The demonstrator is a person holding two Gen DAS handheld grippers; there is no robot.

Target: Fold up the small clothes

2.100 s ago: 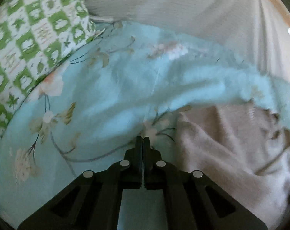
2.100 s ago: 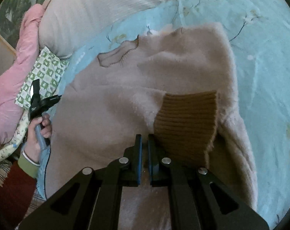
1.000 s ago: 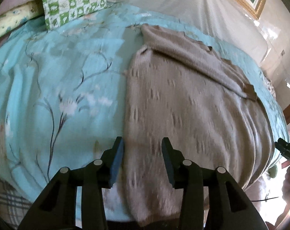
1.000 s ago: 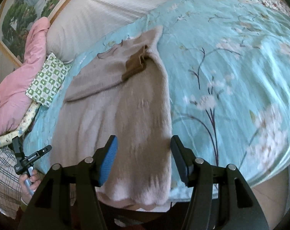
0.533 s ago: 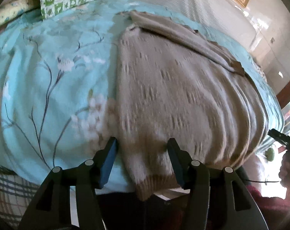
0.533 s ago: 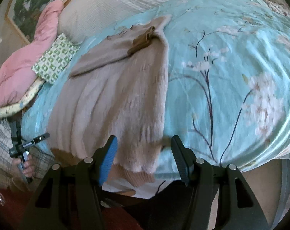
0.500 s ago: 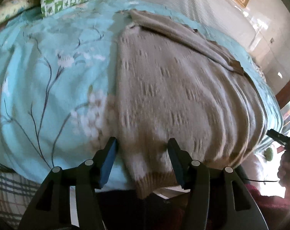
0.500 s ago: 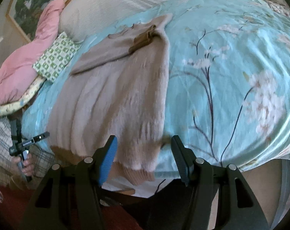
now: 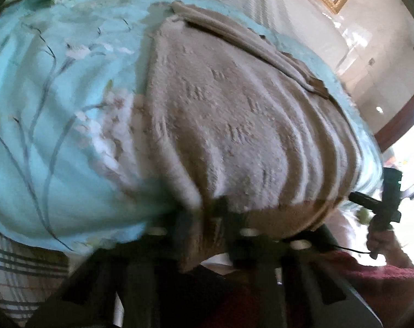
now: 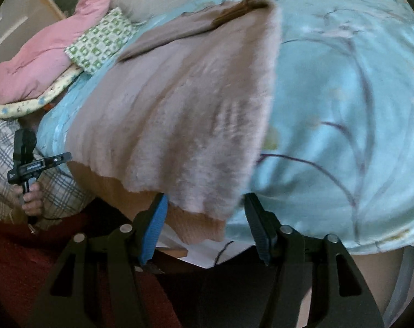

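My left claw [image 9: 216,218], low at frame bottom, is clenched on the sweater [image 9: 234,125] hem; my right claw [image 10: 204,218] gapes around the hem's other corner.

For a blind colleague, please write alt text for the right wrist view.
The right claw is open around the bottom hem of a beige sweater, which lies flat on a light blue floral bedspread. A pink quilt lies at the far left.
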